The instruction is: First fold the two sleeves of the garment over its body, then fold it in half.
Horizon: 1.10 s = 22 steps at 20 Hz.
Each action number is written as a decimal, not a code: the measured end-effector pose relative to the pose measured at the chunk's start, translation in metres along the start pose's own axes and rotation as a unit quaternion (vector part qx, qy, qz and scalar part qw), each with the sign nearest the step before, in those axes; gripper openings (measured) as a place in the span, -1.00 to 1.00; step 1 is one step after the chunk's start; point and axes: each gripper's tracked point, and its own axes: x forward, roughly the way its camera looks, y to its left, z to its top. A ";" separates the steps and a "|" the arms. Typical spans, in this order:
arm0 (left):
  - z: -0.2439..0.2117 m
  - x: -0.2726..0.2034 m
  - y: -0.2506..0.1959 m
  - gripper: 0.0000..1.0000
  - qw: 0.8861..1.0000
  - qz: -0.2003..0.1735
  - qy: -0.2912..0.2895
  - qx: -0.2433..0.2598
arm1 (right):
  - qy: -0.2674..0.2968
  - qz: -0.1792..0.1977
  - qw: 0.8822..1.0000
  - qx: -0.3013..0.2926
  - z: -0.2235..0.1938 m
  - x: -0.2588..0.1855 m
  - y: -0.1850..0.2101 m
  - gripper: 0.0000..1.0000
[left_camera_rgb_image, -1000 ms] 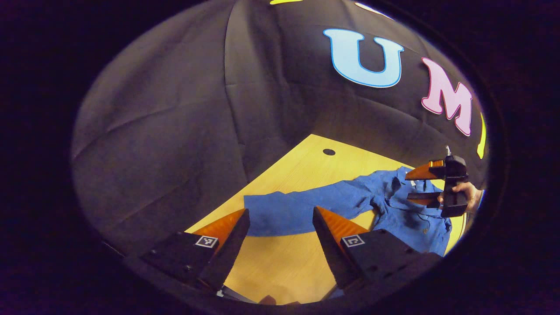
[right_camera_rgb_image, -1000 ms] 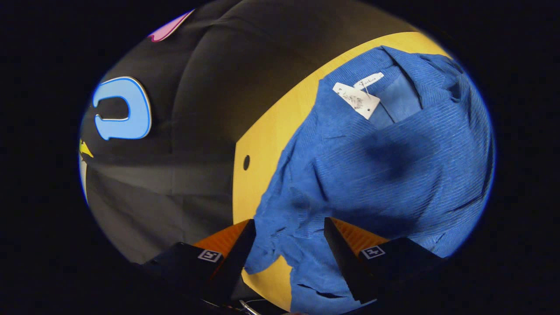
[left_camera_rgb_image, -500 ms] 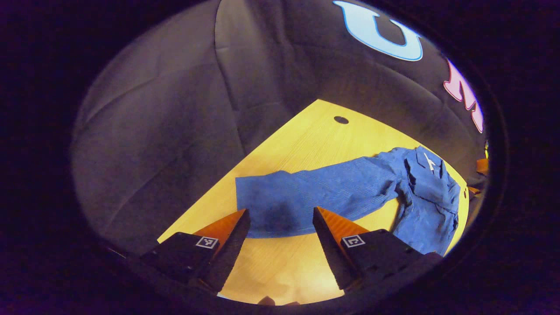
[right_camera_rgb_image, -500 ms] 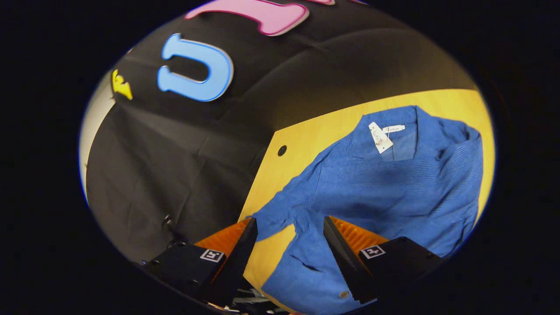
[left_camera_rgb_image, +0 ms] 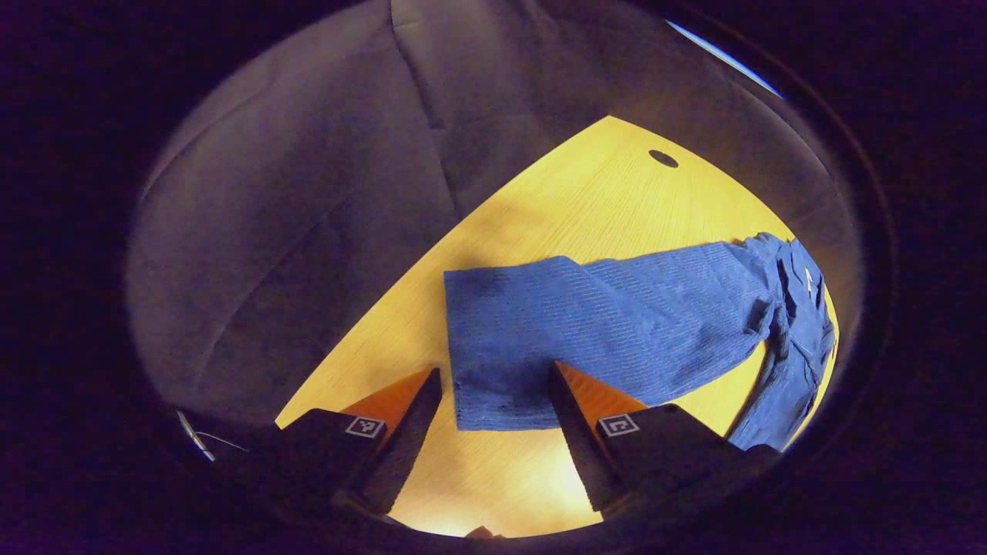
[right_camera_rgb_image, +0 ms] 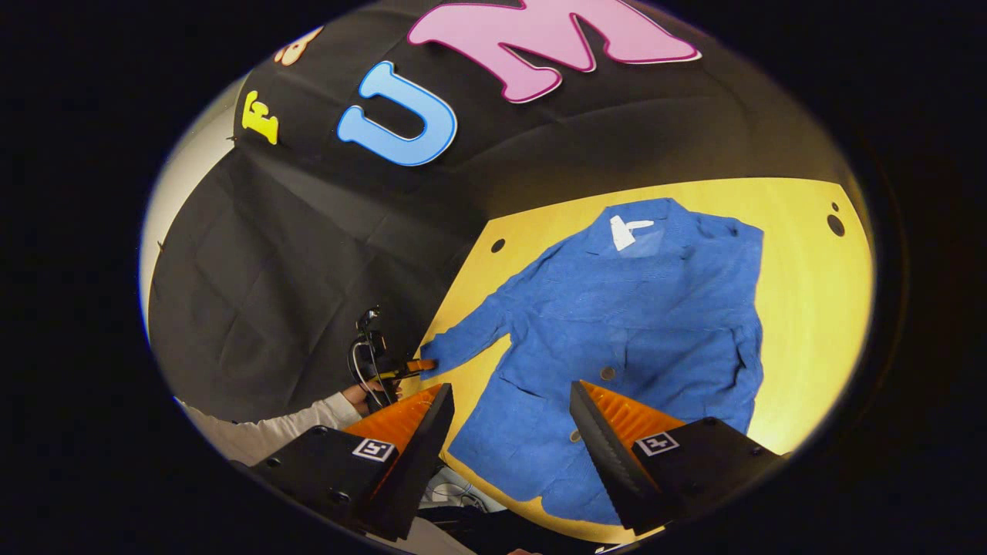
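A blue button-up jacket [right_camera_rgb_image: 640, 308] lies flat on the wooden table [right_camera_rgb_image: 810, 308], its collar with a white label [right_camera_rgb_image: 628, 229] at the far side. One sleeve [left_camera_rgb_image: 617, 324] stretches out sideways from the body. Its cuff end lies on the table just ahead of my left gripper [left_camera_rgb_image: 494, 370], which hovers open over it, the fingers apart from the cloth. In the right gripper view the left gripper [right_camera_rgb_image: 416, 364] sits at that cuff, held by a hand in a white sleeve. My right gripper [right_camera_rgb_image: 511, 387] hangs open above the jacket's near hem, holding nothing.
The table has small round holes [left_camera_rgb_image: 663, 159] [right_camera_rgb_image: 835, 224] near its far corners. The black cloth wall [left_camera_rgb_image: 308, 216] runs close along the table's left edge [left_camera_rgb_image: 370, 339]. Bare wood [right_camera_rgb_image: 802, 370] lies to the right of the jacket.
My left gripper has come down closer to the cuff of the stretched sleeve. My right gripper has drawn back and up from the jacket, so the whole garment now shows.
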 end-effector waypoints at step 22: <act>0.110 -0.188 -0.161 -1.00 0.957 -0.210 -0.182 0.084 | -0.057 -0.022 0.997 0.047 -0.031 -0.085 -0.026 0.94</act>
